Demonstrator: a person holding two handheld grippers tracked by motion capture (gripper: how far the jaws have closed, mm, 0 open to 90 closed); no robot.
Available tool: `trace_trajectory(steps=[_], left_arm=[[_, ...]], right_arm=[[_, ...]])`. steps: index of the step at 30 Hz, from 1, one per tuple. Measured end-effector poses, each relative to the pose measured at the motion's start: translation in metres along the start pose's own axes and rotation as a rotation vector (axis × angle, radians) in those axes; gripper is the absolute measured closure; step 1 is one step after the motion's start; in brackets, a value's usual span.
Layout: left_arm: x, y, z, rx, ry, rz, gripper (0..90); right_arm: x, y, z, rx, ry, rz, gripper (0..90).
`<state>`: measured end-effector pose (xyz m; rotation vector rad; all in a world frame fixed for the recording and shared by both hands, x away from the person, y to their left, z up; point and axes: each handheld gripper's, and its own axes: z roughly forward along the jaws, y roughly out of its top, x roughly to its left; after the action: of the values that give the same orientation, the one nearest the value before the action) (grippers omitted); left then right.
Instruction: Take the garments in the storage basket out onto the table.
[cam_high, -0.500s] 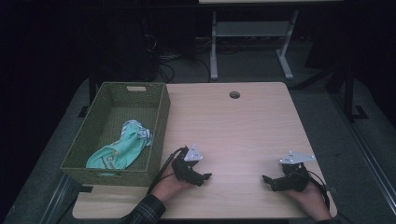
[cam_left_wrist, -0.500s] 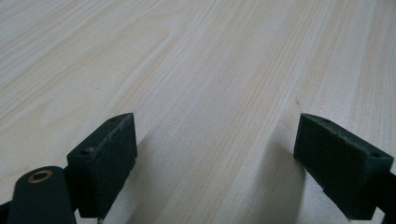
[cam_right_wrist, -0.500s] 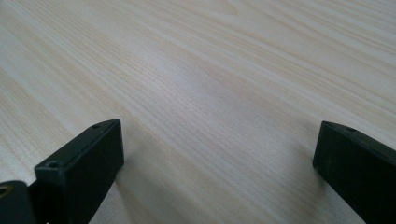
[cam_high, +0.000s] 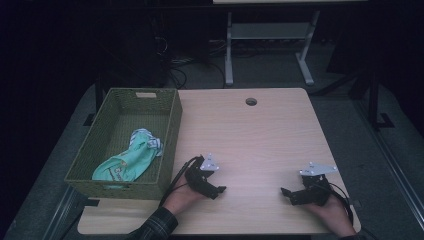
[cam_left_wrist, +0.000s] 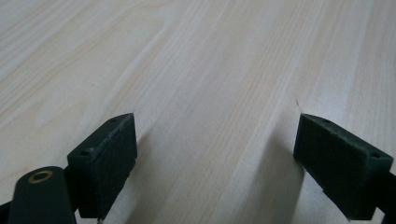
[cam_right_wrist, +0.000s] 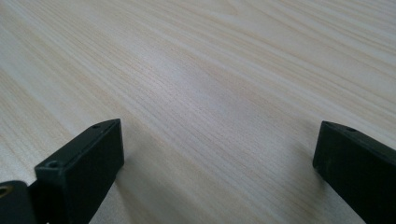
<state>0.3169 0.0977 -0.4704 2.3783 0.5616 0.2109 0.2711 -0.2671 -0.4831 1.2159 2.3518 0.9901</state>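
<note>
Far left: green woven basket (cam_high: 170, 131) at the table (cam_high: 260, 140) edge, mint-green cloth (cam_high: 131, 161) lying crumpled inside it with a small patch of print too small to read; no other writing legible anywhere. Left gripper (cam_high: 218, 190) rests low on the wood just right of the basket, jaws wide apart with bare tabletop between the pads (cam_left_wrist: 112, 158). Right gripper (cam_high: 286, 192) sits near the table's right front corner, well apart from the left, jaws likewise spread and gripping nothing.
</note>
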Motion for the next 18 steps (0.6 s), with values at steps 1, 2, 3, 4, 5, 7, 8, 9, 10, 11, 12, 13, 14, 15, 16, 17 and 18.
trace_trajectory(steps=[1, 2, 3, 4, 5, 7, 8, 9, 10, 11, 12, 13, 14, 15, 16, 17, 18], left_arm=[[0.000, 0.000, 0.000, 0.000, 0.000, -0.006, 12.7], [0.000, 0.000, 0.000, 0.000, 0.000, -0.006, 12.8], [0.001, -0.001, -0.001, 0.000, 0.000, -0.011, 12.8], [0.001, -0.001, -0.002, 0.001, 0.000, -0.012, 13.0], [0.001, 0.000, -0.003, 0.003, 0.000, -0.011, 13.1], [0.001, 0.000, -0.004, -0.005, -0.001, -0.013, 13.1], [0.001, 0.001, -0.005, -0.010, -0.002, -0.013, 13.2], [0.001, 0.001, -0.005, -0.010, -0.002, -0.013, 13.2], [0.001, 0.002, -0.006, -0.010, -0.002, -0.012, 13.2], [0.002, 0.002, -0.007, -0.013, -0.002, -0.017, 13.2], [0.002, 0.002, -0.007, -0.013, -0.002, -0.017, 13.2], [0.002, 0.002, -0.008, -0.016, -0.001, -0.024, 13.2], [0.003, 0.002, -0.009, -0.015, 0.000, -0.025, 13.2], [0.004, 0.002, -0.010, -0.013, 0.003, -0.022, 13.2], [0.004, 0.002, -0.010, -0.013, 0.003, -0.022, 13.2], [0.005, 0.003, -0.011, -0.011, 0.005, -0.023, 13.2], [0.006, 0.003, -0.012, -0.010, 0.007, -0.020, 13.2]], right_arm=[[0.000, 0.000, 0.000, 0.000, 0.000, 0.001, 1.4], [0.000, 0.000, 0.000, 0.000, 0.000, 0.001, 1.4], [0.000, 0.000, 0.000, 0.000, 0.000, 0.000, 1.4], [0.000, 0.000, 0.000, 0.001, 0.000, 0.000, 1.4], [0.000, 0.000, 0.000, 0.001, 0.000, 0.001, 1.4], [0.000, 0.000, 0.000, 0.000, 0.000, 0.000, 1.4], [0.000, 0.000, 0.000, -0.001, -0.002, -0.002, 1.4], [0.000, 0.000, 0.000, -0.001, -0.002, -0.002, 1.4], [0.000, 0.000, 0.000, -0.001, -0.002, -0.002, 1.4], [0.000, 0.000, 0.000, -0.001, -0.002, -0.002, 1.4], [0.000, 0.000, 0.000, -0.001, -0.002, -0.002, 1.4], [0.000, 0.000, 0.000, -0.001, -0.002, -0.002, 1.4], [0.000, 0.000, 0.000, -0.001, -0.002, -0.002, 1.4], [0.000, 0.000, 0.000, 0.000, 0.000, 0.000, 1.4], [0.000, 0.000, 0.000, 0.000, 0.000, 0.000, 1.4], [0.000, 0.000, 0.000, 0.001, 0.000, 0.001, 1.4], [0.000, 0.000, 0.000, 0.001, 0.000, 0.001, 1.4]])
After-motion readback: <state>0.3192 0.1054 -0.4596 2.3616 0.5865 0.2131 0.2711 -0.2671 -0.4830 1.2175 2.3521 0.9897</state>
